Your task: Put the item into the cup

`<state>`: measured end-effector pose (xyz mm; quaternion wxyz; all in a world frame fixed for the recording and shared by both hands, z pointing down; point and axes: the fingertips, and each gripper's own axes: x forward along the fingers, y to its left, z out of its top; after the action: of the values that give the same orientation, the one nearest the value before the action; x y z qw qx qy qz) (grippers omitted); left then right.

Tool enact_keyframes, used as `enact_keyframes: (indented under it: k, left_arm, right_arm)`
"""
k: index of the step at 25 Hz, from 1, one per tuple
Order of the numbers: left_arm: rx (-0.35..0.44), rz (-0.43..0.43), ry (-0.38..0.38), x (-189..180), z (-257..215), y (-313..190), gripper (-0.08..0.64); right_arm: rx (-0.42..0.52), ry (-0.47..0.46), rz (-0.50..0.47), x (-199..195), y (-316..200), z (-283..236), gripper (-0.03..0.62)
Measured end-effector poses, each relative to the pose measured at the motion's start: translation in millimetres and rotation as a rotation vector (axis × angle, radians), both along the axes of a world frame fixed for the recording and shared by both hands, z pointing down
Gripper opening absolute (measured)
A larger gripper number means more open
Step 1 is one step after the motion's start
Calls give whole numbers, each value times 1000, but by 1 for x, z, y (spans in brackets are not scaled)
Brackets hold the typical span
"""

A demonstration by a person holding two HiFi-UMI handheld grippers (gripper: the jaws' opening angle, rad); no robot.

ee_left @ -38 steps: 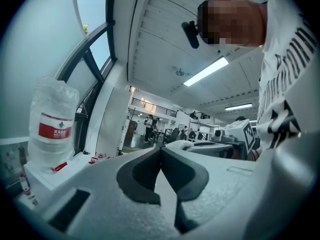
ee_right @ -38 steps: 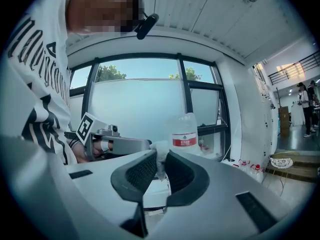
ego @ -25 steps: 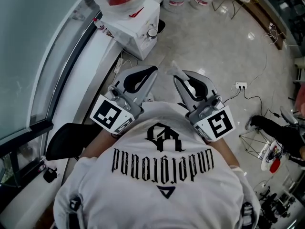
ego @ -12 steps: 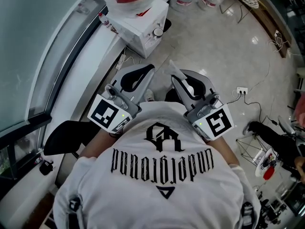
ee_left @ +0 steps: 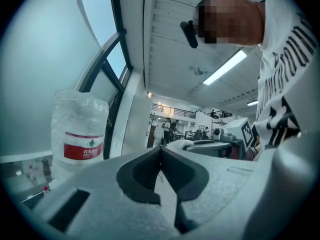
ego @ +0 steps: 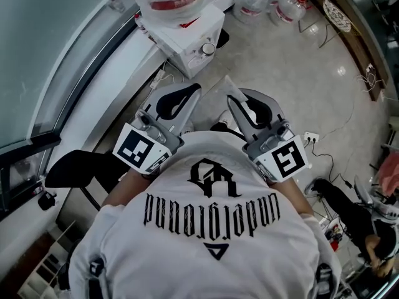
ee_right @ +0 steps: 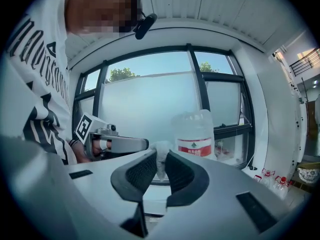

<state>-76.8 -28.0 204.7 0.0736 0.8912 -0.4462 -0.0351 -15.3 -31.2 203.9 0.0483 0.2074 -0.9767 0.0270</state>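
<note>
Both grippers are held up in front of the person's chest, jaws pointing away over the floor. My right gripper [ego: 232, 98] [ee_right: 160, 165] is shut on a small white crumpled item [ee_right: 161, 156] that sticks out past its tips [ego: 228, 87]. Its surface looks like soft paper or cloth. My left gripper [ego: 196, 91] [ee_left: 161, 153] is shut with nothing between its jaws. In the left gripper view the right gripper [ee_left: 205, 147] and the white item [ee_left: 179, 145] show to the right. I see no cup in any view.
A white box carrying a large water jug [ego: 182, 17] [ee_left: 79, 134] [ee_right: 193, 133] stands ahead by the window wall [ego: 75, 86]. More water bottles [ego: 274, 2] stand on the tiled floor. A black chair [ego: 81, 170] is at the left, a power strip with cables [ego: 310, 137] at the right.
The head view has swung: the box, bottles and power strip have slid across the picture. Both grippers keep their place before the chest, the right still shut on the white item.
</note>
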Motion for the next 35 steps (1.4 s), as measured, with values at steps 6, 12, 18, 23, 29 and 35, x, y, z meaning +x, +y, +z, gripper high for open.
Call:
enact_keyframes:
  k: [6, 12, 18, 23, 29, 35]
  left_arm:
    - [0, -82, 7, 23, 1, -33, 15]
    - [3, -164, 11, 48, 6, -56, 15]
    - [-20, -225, 2, 51, 13, -65, 15]
    - [-41, -243, -17, 40, 25, -85, 15]
    - [-58, -222, -31, 34, 39, -103, 15]
    - [-92, -177, -61, 27, 65, -120, 15]
  right_arm:
    - [3, 2, -58, 31, -39, -1, 54]
    - [-3, 11, -103, 70, -69, 5, 54]
    - [-24, 23, -142, 83, -85, 16, 54]
    - [-42, 34, -156, 77, -104, 26, 54]
    - [-42, 54, -157, 70, -116, 35, 54]
    - [-87, 95, -158, 56, -135, 61, 54]
